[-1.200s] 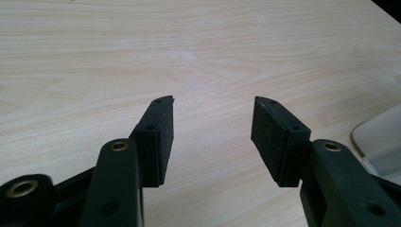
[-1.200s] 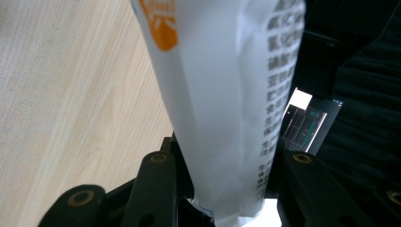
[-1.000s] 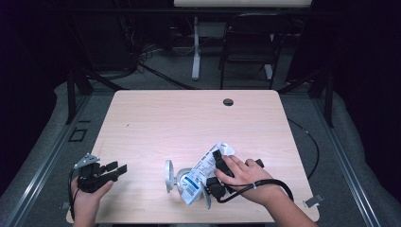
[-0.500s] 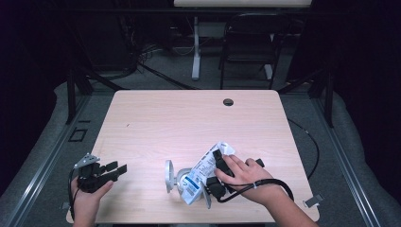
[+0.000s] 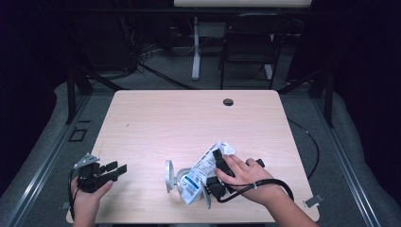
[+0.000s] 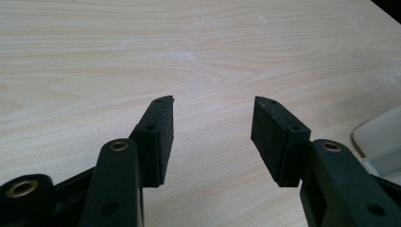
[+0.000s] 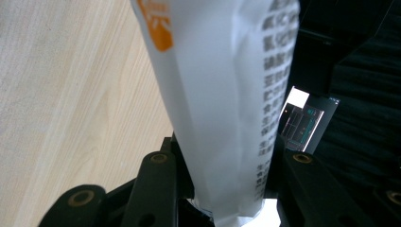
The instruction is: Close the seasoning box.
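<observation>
**Right gripper clamped on a printed pouch; nothing has shifted since the earlier frames**

In the high view the right gripper [image 5: 216, 176] lies low over the near part of the desk [image 5: 189, 118], under the person's right hand [image 5: 241, 172]. Its jaws are closed on a white printed pouch [image 5: 203, 172] with a blue label patch, which lies slanted on the desk, its upper end pointing toward the far right. In the right gripper view the pouch [image 7: 222, 94] rises between the two black jaws, which press on its sides; it bears an orange mark and columns of dark printed characters.

Just to the left of the pouch stands a small white container [image 5: 169, 176], close against the pouch's lower end. What it is exactly cannot be told.

The left gripper [image 5: 116, 169] rests at the near left corner of the desk, held in the left hand [image 5: 87, 194], well apart from the pouch. Its jaws stand wide with bare wood between the pads, as the left gripper view [image 6: 211, 125] shows.

A dark round hole [image 5: 228, 101] sits near the desk's far edge.

Compared with the two earlier high views, both hands, both grippers, the pouch and the container lie in the same places; no change is visible.
</observation>
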`<state>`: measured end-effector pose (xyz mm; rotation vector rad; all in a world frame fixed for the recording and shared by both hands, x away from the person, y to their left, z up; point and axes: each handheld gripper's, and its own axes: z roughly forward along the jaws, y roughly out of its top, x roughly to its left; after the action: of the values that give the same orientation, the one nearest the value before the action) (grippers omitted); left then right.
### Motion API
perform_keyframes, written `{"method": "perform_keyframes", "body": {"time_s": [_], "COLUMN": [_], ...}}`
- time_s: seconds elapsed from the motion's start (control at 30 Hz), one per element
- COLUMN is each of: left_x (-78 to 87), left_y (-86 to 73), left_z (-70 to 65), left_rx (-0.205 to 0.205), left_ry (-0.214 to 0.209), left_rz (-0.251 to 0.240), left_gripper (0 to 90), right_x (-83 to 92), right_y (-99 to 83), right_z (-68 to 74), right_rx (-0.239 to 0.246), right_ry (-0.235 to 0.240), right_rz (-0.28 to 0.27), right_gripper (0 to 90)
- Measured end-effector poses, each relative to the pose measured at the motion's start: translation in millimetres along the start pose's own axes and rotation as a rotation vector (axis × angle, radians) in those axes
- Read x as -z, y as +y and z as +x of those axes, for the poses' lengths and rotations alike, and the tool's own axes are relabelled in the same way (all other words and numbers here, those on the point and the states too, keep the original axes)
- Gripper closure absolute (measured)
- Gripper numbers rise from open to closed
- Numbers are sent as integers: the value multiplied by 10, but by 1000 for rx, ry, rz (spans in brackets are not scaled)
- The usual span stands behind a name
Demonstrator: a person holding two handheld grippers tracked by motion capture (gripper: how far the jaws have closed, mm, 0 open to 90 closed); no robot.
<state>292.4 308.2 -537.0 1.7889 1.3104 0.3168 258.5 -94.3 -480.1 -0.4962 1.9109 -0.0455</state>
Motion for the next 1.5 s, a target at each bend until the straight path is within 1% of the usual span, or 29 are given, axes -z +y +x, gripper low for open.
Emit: {"method": "perform_keyframes", "body": {"time_s": [0.03,0.1,0.33,0.4,0.43,0.47,0.5,0.57,0.67,0.8,0.83,0.93,1.0,1.03,1.1,1.13,1.17,1.2,1.27,1.3,1.33,1.37,1.5], "left_x": [0,2,-1,-3,-4,-5,-6,-7,-8,-9,-9,-10,-13,-14,-18,-19,-13,-15,-15,-15,-15,-15,-13], "left_y": [-1,-2,-6,-6,-7,-8,-8,-8,-8,-8,-8,-9,-10,-10,-12,-12,-9,-9,-9,-9,-9,-9,-9], "left_z": [2,7,11,12,11,11,11,10,7,10,10,9,6,6,5,5,6,5,5,5,5,5,4], "left_rx": [1,2,3,3,5,5,5,2,1,1,1,1,3,3,3,3,0,0,0,0,0,0,1], "left_ry": [2,3,3,3,3,4,4,4,4,4,4,4,5,5,6,6,4,5,5,5,5,5,5], "left_rz": [-1,0,3,3,3,3,2,0,1,2,2,3,1,1,2,3,12,10,11,11,12,12,11], "left_gripper": [502,502,501,502,502,502,502,502,502,501,502,501,501,501,501,501,501,501,501,501,501,500,500], "right_x": [7,8,17,24,27,32,47,58,58,66,52,54,50,63,62,55,57,61,60,78,80,71,87], "right_y": [3,4,3,2,0,-1,4,5,-2,-5,-9,-8,-13,-10,-16,-23,-26,-27,-36,-33,-35,-39,-45], "right_z": [-3,6,27,29,30,30,21,18,29,43,64,94,120,117,137,151,157,162,178,167,173,189,197], "right_rx": [5,-5,-17,-27,-40,-52,-45,-54,-84,-96,-112,-109,-121,-112,-132,-140,-142,-148,-176,-166,-174,-190,-224], "right_ry": [-2,4,17,18,23,24,25,35,36,40,42,46,47,46,49,48,47,49,53,58,64,66,80], "right_rz": [8,9,11,8,1,-3,8,9,-12,-15,-31,-22,-32,-20,-27,-38,-38,-39,-54,-33,-33,-46,-42], "right_gripper": [679,681,688,692,694,699,705,715,731,760,765,789,806,814,826,830,835,845,860,869,874,883,894]}}
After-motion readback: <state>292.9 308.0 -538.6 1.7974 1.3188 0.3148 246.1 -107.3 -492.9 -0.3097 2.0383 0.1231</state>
